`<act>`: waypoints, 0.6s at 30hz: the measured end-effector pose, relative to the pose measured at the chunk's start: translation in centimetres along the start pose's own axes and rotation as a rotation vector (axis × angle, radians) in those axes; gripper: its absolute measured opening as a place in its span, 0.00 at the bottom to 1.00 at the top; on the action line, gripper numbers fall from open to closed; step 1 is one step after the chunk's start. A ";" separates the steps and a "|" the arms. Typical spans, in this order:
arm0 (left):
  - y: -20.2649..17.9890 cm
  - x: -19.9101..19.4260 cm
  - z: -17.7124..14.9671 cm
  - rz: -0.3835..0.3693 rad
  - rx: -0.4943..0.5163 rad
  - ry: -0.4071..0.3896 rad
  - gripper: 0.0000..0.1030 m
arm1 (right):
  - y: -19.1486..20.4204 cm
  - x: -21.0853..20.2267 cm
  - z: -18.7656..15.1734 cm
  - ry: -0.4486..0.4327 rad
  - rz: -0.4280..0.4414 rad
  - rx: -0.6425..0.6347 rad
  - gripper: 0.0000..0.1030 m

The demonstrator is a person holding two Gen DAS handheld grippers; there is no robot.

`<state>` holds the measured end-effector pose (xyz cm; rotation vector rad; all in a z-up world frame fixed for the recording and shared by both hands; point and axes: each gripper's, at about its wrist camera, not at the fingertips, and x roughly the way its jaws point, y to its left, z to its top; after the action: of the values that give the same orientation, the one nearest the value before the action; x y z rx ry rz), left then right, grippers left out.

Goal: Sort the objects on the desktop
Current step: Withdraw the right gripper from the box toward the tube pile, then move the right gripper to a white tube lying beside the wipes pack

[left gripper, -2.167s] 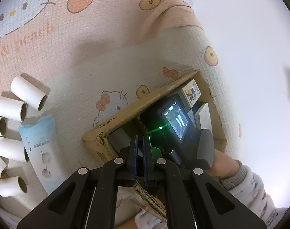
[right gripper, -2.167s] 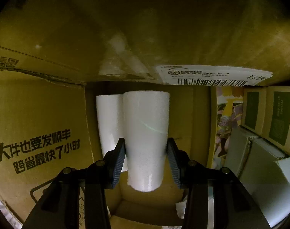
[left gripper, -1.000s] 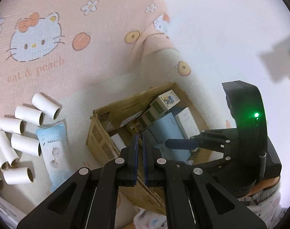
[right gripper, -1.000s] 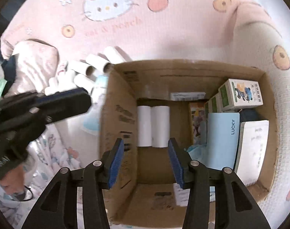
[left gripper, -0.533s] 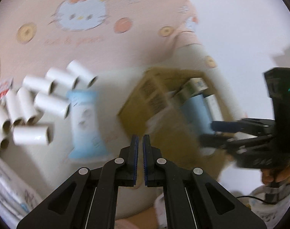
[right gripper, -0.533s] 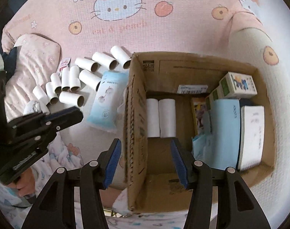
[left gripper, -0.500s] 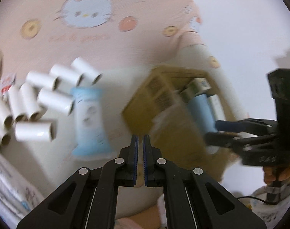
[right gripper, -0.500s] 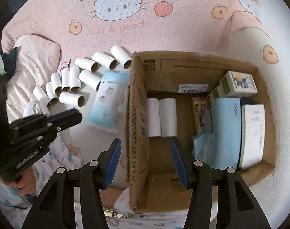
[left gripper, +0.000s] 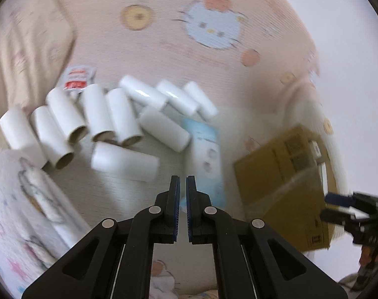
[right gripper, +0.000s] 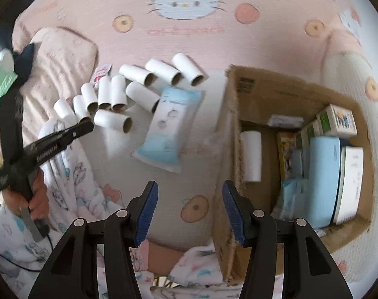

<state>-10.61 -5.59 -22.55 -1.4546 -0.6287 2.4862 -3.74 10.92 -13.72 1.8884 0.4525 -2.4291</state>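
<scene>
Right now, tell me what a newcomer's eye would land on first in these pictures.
First, the heap of white cardboard tubes on the pink cartoon-cat blanket, left of the pale blue tissue pack. Next, the open cardboard box at right, already packed. The right claw hangs open over the blanket.

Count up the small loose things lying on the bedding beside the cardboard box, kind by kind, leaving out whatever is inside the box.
White cardboard tubes: 10
Blue-and-white soft packet: 1
Small red-and-white sachet: 1
Total: 12
</scene>
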 end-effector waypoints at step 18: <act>7.0 2.8 3.7 0.082 -0.086 0.004 0.41 | 8.3 4.4 4.1 -0.142 0.033 -0.172 0.49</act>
<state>-14.88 -11.74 -26.35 -1.5456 -0.6968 2.5466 -7.05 2.61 -18.75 1.6319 0.5953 -2.3955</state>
